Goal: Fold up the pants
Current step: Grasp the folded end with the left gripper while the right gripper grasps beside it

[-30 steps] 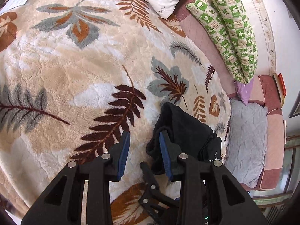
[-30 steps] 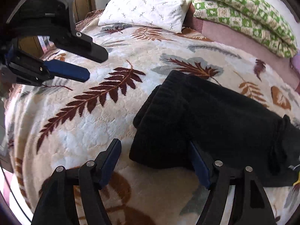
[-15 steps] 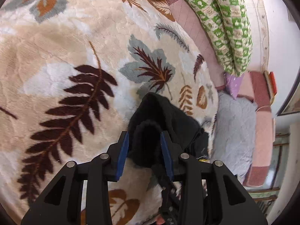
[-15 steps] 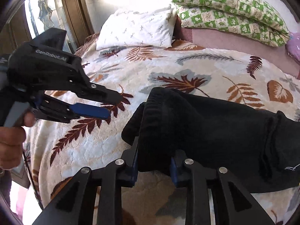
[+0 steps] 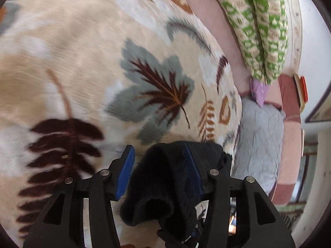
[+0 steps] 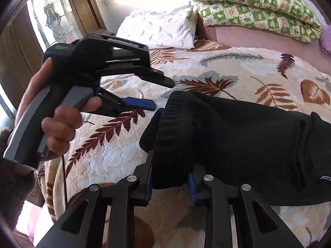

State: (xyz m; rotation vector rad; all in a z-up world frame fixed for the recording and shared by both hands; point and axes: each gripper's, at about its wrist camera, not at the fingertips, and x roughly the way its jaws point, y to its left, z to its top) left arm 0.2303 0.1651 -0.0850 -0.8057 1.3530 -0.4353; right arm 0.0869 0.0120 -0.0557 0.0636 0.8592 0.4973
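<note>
Black pants (image 6: 238, 144) lie partly folded on a leaf-patterned blanket (image 6: 206, 76). My right gripper (image 6: 170, 183) is shut on the ribbed cuff end of the pants and holds it lifted. In the left wrist view the pants' cuff end (image 5: 163, 181) sits between the blue pads of my left gripper (image 5: 158, 171), whose jaws stand wide apart around the cloth. The left gripper (image 6: 159, 93) also shows in the right wrist view, held in a hand just left of the cuff, with its jaws apart.
A white pillow (image 6: 159, 29) and a green patterned quilt (image 6: 254, 6) lie at the head of the bed. A grey quilted pad (image 5: 260, 142) lies past the blanket's edge. A wooden door with glass (image 6: 51, 20) stands at the left.
My right gripper closed on the pants' cuff and lifted it. My left gripper moved in onto the same cuff end and its jaws stand wider than half a second ago.
</note>
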